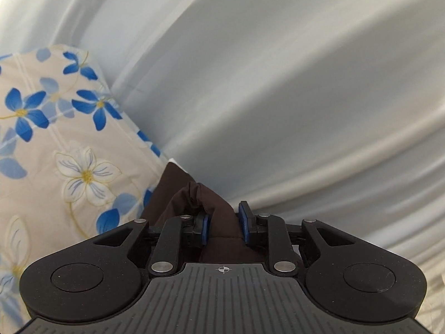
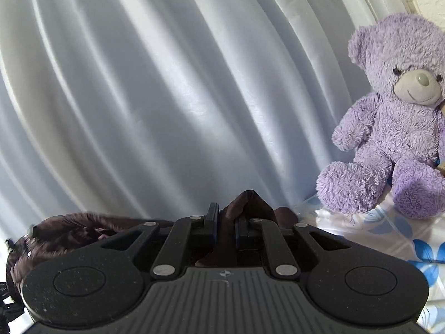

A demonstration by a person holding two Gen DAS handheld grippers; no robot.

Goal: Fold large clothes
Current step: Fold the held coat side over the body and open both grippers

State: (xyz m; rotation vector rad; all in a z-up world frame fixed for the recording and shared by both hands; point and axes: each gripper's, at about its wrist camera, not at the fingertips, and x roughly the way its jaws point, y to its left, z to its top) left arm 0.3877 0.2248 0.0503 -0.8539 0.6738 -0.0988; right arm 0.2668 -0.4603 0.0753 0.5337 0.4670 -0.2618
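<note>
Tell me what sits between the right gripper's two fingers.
In the right wrist view, a bunched fold of the dark brown garment sits between the right gripper fingers, pinched there. Nothing else is in the gap.

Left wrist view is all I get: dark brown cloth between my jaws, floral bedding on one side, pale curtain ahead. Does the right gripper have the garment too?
Observer: Yes, the right gripper is shut on a bunched fold of the same dark brown garment.
Operator: Where does the rest of it run?
Observer: In the right wrist view it trails off to the left of the gripper as a rumpled dark mass.
Operator: Anything nearby I can't see?
Observer: A purple teddy bear sits on the floral bedding, at the right of that view, against the curtain.
</note>
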